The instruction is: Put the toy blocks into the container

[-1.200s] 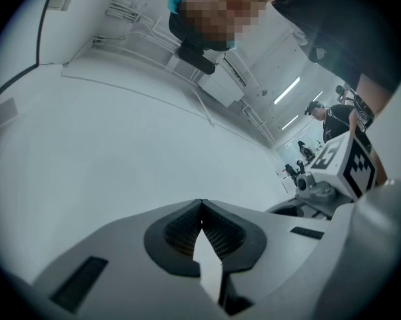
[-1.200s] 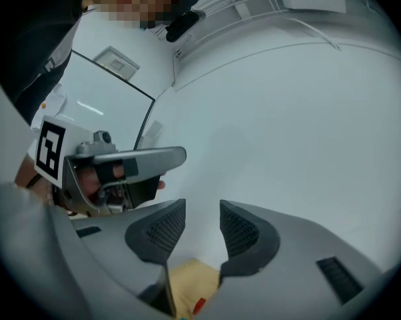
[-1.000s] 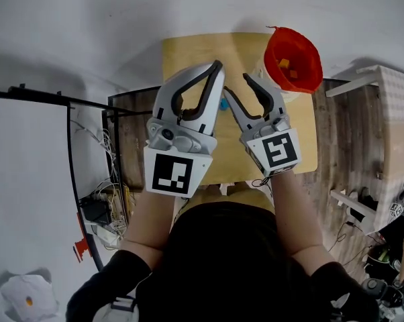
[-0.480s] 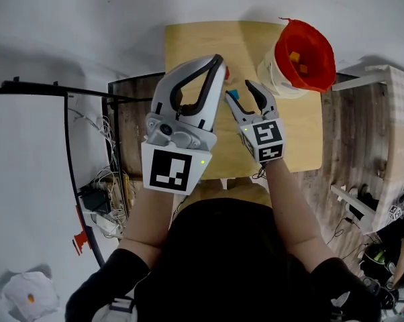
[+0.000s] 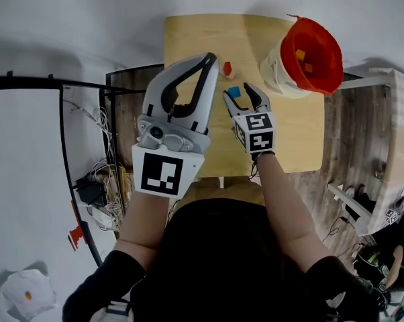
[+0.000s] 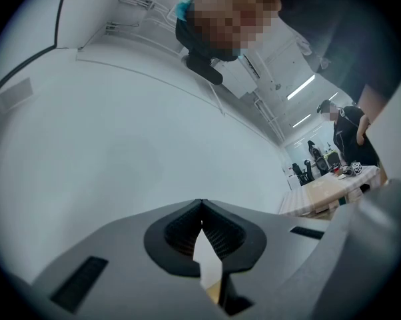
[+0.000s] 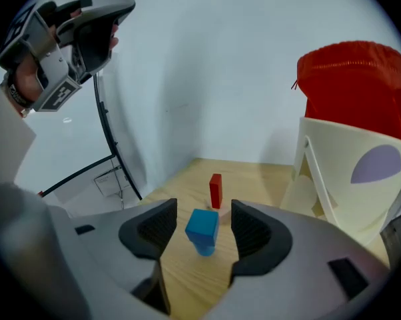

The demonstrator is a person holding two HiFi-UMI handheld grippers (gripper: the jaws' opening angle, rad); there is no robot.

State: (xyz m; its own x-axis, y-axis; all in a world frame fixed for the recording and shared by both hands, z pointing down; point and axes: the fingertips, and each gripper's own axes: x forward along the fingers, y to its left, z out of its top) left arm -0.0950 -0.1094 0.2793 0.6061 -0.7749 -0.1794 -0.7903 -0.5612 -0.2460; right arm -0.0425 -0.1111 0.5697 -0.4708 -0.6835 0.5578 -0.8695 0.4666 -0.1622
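My right hand-held gripper [image 5: 237,91] has sunk toward the tabletop [image 5: 188,39], jaws just opened wide to straddle the blue block [image 7: 202,227] untouched, ready to carry it to the container [image 5: 276,69], while my left hand-held gripper [image 5: 209,59], closed and empty, hangs clear.
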